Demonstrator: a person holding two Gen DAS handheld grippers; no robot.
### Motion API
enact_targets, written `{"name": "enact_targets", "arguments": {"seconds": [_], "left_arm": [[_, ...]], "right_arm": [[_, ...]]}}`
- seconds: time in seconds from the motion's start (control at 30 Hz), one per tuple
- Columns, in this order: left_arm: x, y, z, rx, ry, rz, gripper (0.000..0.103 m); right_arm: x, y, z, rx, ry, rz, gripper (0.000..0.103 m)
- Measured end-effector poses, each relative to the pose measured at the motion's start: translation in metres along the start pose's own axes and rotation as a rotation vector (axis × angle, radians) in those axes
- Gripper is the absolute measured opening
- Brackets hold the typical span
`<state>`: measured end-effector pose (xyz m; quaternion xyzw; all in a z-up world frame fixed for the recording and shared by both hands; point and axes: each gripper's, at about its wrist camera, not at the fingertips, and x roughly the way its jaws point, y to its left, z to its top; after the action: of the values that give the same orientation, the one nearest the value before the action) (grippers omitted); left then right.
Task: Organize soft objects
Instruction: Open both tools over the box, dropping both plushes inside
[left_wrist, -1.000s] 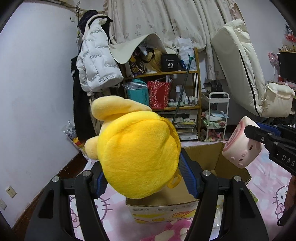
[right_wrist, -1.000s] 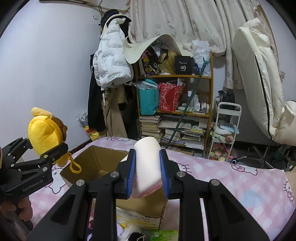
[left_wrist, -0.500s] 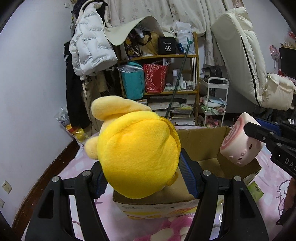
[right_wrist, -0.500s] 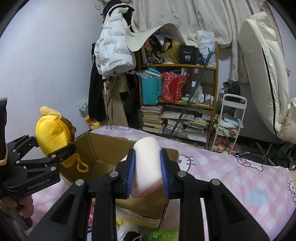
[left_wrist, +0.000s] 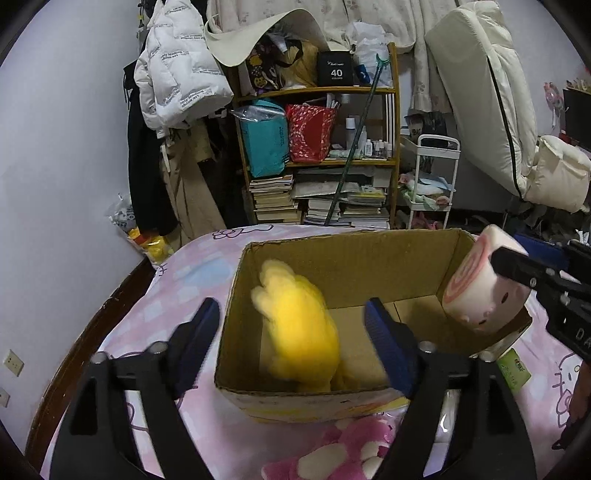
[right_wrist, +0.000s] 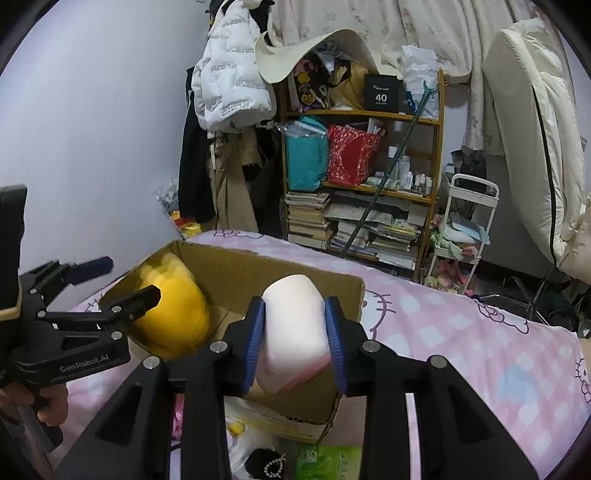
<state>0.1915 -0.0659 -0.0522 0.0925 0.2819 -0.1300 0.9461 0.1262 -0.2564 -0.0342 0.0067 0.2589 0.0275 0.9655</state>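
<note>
A yellow plush toy (left_wrist: 299, 332) is blurred inside the open cardboard box (left_wrist: 351, 240), dropping by its left wall. My left gripper (left_wrist: 291, 306) is above the box's near left side. Its jaws are opening wide and nothing touches the pads. In the right wrist view the yellow plush toy (right_wrist: 173, 321) lies in the box (right_wrist: 258, 262), just past the left gripper (right_wrist: 131, 277). My right gripper (right_wrist: 295, 306) holds a pink roll-shaped plush (right_wrist: 291, 332) over the box's near right corner. Its jaws are opening, but both pads still press on the plush. The same plush (left_wrist: 476, 295) shows a swirl end and a small face.
The box stands on a pink cartoon-print bed sheet (right_wrist: 461, 332). A pink and white plush (left_wrist: 332, 454) and a green packet (right_wrist: 325, 461) lie in front of it. A cluttered shelf (left_wrist: 317, 155) and a white cart (left_wrist: 432, 184) are behind. A hand (right_wrist: 48, 402) holds the left gripper.
The left gripper has opened and let go of the yellow plush, which has dropped into the box. Both grippers have come down closer over the box. The right jaws stand slightly wider.
</note>
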Motion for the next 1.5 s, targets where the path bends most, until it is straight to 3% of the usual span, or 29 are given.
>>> {"name": "enact_targets", "arguments": {"seconds": [0.1, 0.23, 0.37, 0.47, 0.57, 0.67, 0.77, 0.8, 0.93, 1.17, 1.5], "left_arm": [[-0.003, 0.002, 0.0, -0.003, -0.003, 0.005, 0.084], [-0.008, 0.004, 0.0, -0.007, 0.007, 0.012, 0.084], [-0.016, 0.006, -0.001, -0.011, 0.009, 0.037, 0.097], [-0.025, 0.008, -0.002, -0.014, 0.011, 0.04, 0.097], [-0.036, 0.011, -0.004, -0.017, 0.004, 0.046, 0.097], [-0.049, 0.012, -0.007, -0.015, 0.016, 0.04, 0.099], [-0.063, 0.013, -0.007, -0.025, 0.033, 0.011, 0.1], [-0.069, 0.012, -0.008, -0.022, 0.03, 0.006, 0.1], [-0.092, 0.007, -0.011, 0.019, 0.008, 0.039, 0.101], [-0.115, 0.004, -0.022, 0.051, 0.029, 0.073, 0.102], [-0.109, 0.007, -0.039, 0.063, 0.084, 0.069, 0.102]], "right_arm": [[-0.001, 0.0, 0.0, 0.006, 0.003, 0.01, 0.039], [-0.01, -0.001, 0.001, 0.014, -0.014, 0.009, 0.056], [-0.017, -0.004, -0.002, 0.032, -0.002, 0.011, 0.057], [-0.022, -0.005, -0.006, 0.048, 0.014, 0.007, 0.076], [-0.028, -0.003, -0.009, 0.051, 0.02, 0.002, 0.08], [-0.038, -0.002, -0.01, 0.041, 0.026, -0.008, 0.091], [-0.058, 0.001, -0.008, 0.027, -0.028, -0.028, 0.095], [-0.063, 0.002, -0.007, 0.023, -0.037, -0.026, 0.103], [-0.085, 0.009, -0.004, 0.008, -0.077, -0.022, 0.103], [-0.098, 0.014, -0.01, 0.002, -0.054, -0.023, 0.103], [-0.096, 0.007, -0.028, 0.03, 0.008, -0.034, 0.103]]}}
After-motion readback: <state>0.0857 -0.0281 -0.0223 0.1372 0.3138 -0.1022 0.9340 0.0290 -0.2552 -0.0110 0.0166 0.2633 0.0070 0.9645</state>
